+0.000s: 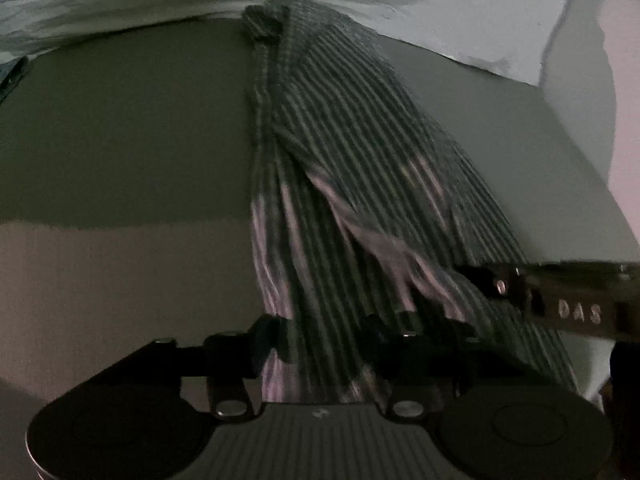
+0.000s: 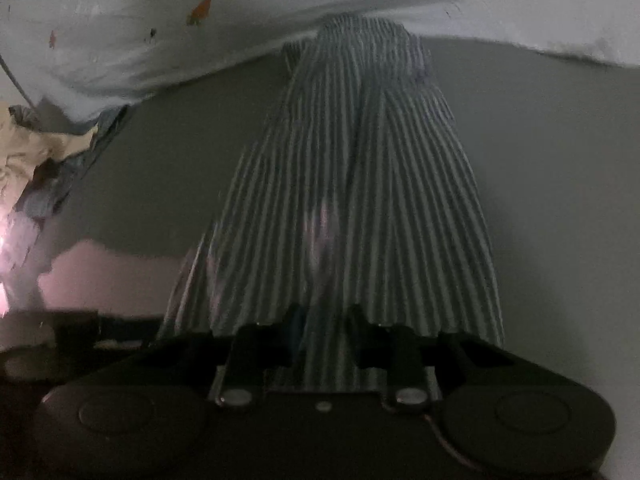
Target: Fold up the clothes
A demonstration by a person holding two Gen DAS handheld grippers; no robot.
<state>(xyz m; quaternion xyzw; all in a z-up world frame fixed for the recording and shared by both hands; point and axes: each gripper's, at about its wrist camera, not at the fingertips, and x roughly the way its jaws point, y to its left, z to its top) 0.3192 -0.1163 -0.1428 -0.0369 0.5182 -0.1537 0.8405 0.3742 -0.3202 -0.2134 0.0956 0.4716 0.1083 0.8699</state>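
Striped grey-and-white woven garment (image 1: pixel 352 184) lies stretched across the flat grey table surface (image 1: pixel 120 128), its far end bunched against a pale crumpled sheet (image 1: pixel 440 8) along the table's back edge. From there the cloth runs toward me and passes between the dark fingers of my left gripper (image 1: pixel 324 340). The fingers stand apart with the fabric gathered between them; whether the pads press on it I cannot tell, since the picture is dim and blurred. A second tool, black with pale lettering, enters from the right edge of that view and rests at the cloth's near right margin.

In the right wrist view the same striped garment (image 2: pixel 360 184) fans out from a narrow far end to a wide near hem, which drapes over my right gripper (image 2: pixel 324 332). Its fingers stand partly apart with cloth between them; grip there is likewise undetermined. At the left of the table a heap of beige and blue crumpled clothing (image 2: pixel 36 168) lies well apart from the garment.
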